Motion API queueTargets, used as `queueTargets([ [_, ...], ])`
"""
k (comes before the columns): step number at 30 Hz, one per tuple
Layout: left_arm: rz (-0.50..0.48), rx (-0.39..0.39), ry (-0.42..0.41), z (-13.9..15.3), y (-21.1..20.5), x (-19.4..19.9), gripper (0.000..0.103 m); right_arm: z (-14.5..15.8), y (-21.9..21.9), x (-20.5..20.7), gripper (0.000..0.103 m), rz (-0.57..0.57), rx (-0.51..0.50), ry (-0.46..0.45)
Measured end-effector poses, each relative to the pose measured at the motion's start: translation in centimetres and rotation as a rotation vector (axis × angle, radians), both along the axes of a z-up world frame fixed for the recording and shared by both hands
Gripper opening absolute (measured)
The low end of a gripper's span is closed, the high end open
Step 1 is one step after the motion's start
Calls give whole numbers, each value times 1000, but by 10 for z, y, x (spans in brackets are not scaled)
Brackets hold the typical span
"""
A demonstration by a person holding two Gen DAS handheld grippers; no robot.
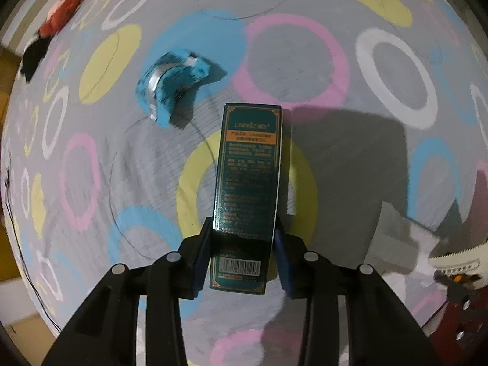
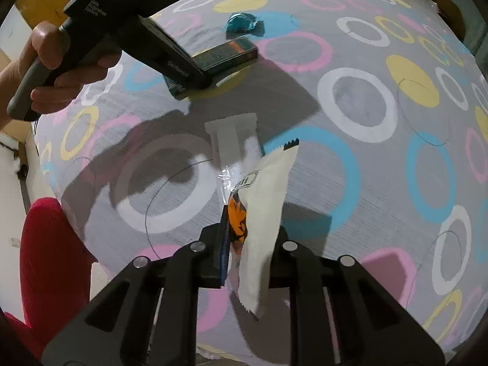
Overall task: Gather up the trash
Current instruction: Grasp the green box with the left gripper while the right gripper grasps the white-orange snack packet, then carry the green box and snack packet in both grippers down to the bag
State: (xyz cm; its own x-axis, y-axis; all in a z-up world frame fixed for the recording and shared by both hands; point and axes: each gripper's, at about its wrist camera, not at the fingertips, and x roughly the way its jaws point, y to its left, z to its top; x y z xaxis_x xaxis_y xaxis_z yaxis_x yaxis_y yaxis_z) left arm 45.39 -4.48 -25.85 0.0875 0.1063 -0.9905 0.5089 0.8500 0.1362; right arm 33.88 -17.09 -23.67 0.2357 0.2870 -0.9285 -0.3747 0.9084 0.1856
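The left gripper [image 1: 242, 262] points down at a bed sheet [image 1: 305, 70] printed with coloured rings. Its blue pads [image 1: 282, 262] clamp a dark green box [image 1: 248, 183] near the barcode end; the box projects forward from the jaws. A crumpled blue wrapper [image 1: 174, 84] lies on the sheet, beyond the box and to its left, apart from it. Plush toys [image 1: 61, 15] lie at the far left edge.

The right gripper [image 2: 250, 253] has its fingers narrow, pinched on a white snack wrapper [image 2: 265, 213] with an orange print. A clear plastic packet [image 2: 235, 140] lies on the sheet just beyond that wrapper. In the right wrist view, a hand [image 2: 45, 61] grasps the left gripper's handle.
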Motion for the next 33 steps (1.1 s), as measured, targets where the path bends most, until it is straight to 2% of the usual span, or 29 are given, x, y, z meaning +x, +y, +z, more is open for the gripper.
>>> queueTargets([
  [7,66,-12,2,3,18,-1,36,15,-11,-4,15,-45,-5,-32],
  [11,95,-35,-14,18,27,-8,36,30,-23,-4,15,-77,-14,-62],
  [13,111,-52,-24,28,37,-22,36,41,-27,-6,15,-93,-19,-81],
  [19,105,-71,-115,87,46,-65,36,88,-35,-19,15,-121,-18,-172],
  [23,96,-123,-140,120,44,-90,36,123,-34,-40,15,-125,-7,-225],
  [27,89,-148,-172,152,43,-135,36,156,-28,-70,15,-109,-14,-279],
  [33,77,-171,-193,174,39,-197,36,183,-15,-123,15,-72,-8,-314],
])
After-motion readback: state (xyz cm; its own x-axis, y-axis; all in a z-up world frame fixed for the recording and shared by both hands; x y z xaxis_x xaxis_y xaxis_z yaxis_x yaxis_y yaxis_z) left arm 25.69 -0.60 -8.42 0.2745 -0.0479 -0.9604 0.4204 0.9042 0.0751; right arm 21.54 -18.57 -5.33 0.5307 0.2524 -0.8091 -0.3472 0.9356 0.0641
